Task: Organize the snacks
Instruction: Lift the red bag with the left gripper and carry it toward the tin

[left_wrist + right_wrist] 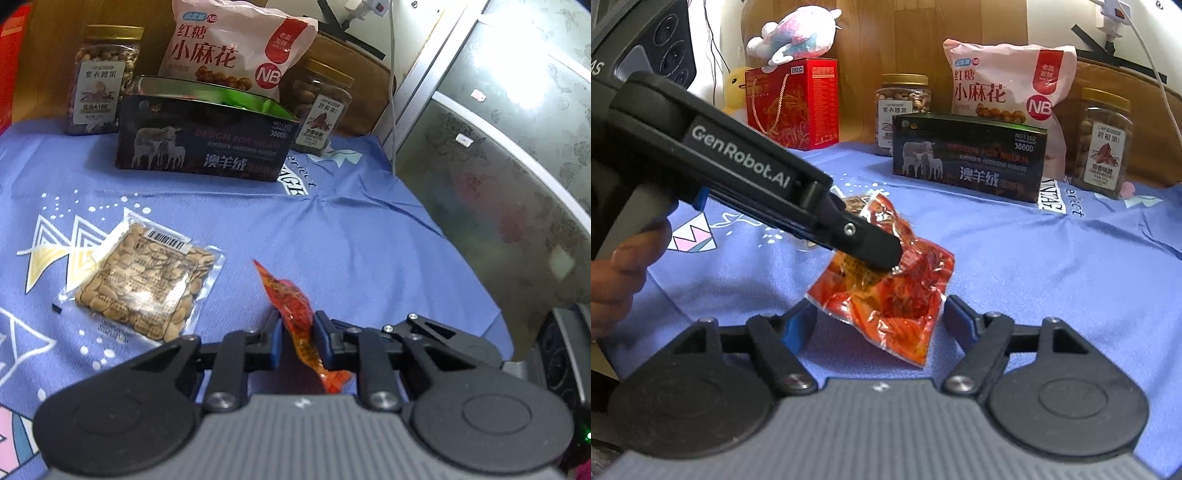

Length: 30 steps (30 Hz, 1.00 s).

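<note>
My left gripper (pixel 298 328) is shut on a red snack packet (pixel 295 306) and holds it edge-on above the blue cloth. In the right wrist view the same packet (pixel 897 291) hangs from the left gripper's fingers (pixel 875 251), just in front of my right gripper (pixel 881 317), which is open and empty with its jaws wide on either side of the packet. A clear bag of beans (pixel 144 284) lies on the cloth to the left. An open dark box (pixel 207 136) stands at the back, also seen in the right wrist view (pixel 967 158).
Behind the box stand a pink snack bag (pixel 236 48) and two nut jars (pixel 103 77) (pixel 321 107). A red gift box (pixel 792 103) with a plush toy (pixel 798 37) is at the back left. A cabinet (pixel 498 147) borders the table's right edge.
</note>
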Available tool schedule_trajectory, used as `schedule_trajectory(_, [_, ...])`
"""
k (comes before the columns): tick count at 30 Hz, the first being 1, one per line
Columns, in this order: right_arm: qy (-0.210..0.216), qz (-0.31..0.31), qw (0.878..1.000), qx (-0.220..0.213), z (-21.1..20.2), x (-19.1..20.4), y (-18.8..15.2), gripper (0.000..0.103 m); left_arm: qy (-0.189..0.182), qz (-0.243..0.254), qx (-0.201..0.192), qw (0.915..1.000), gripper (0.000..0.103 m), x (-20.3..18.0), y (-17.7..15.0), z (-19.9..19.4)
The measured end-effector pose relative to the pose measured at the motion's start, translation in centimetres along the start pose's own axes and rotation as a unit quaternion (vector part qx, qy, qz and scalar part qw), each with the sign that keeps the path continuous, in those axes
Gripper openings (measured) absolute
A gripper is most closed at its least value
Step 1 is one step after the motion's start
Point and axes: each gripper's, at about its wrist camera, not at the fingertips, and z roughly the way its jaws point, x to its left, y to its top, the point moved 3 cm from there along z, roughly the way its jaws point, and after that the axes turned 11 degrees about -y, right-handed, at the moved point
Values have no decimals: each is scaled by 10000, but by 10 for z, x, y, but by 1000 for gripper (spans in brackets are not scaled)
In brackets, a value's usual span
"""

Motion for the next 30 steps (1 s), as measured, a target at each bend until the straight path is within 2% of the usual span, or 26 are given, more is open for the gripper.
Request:
schedule_trajectory(1, [-6, 9, 10000, -21, 0, -1, 0, 54, 61, 8, 13, 10000, 29, 1, 0, 1])
schedule_trajectory(2, [-14, 39, 10000, -34, 0, -3, 0, 46, 90, 4, 36, 10000, 31, 1, -1, 3])
schedule_trajectory(5, [-23, 53, 10000, -58, 0, -4, 1, 41, -189, -211, 295, 9992, 32, 6, -5, 13])
schedule_trajectory(6, [-39, 19, 10000, -77, 0, -3, 1, 40, -234, -245, 336, 9989, 30, 6, -7, 16])
schedule_trajectory(8, [-75, -15, 9999, -124, -1, -2, 0, 35, -41, -64, 288, 9996, 22, 1, -8, 17])
schedule_trajectory(10, [-112, -49, 9997, -196, -4, 0, 0, 31, -89, -138, 246, 9996, 18, 3, -7, 16])
schedule_trajectory(11, [-145, -97, 9995, -248, -5, 1, 0, 27, -157, -220, 222, 9994, 18, 4, -6, 14])
schedule_trajectory(17, [-427, -239, 9965, -678, -12, 5, 12, 24, -321, -114, -35, 9994, 17, -1, 8, 0])
schedule_trajectory(23, [-724, -655, 9877, -1221, -3, 2, 50, 23, -483, 18, -423, 9979, 17, 2, 47, -14])
schedule_trajectory(28, [-933, -903, 9785, -1602, 27, -12, 100, 23, -404, 258, -844, 9953, 18, 10, 107, -14])
schedule_trajectory(30, [-948, -894, 9780, -1627, 50, -22, 124, 23, -311, 272, -962, 9945, 18, 21, 132, -7])
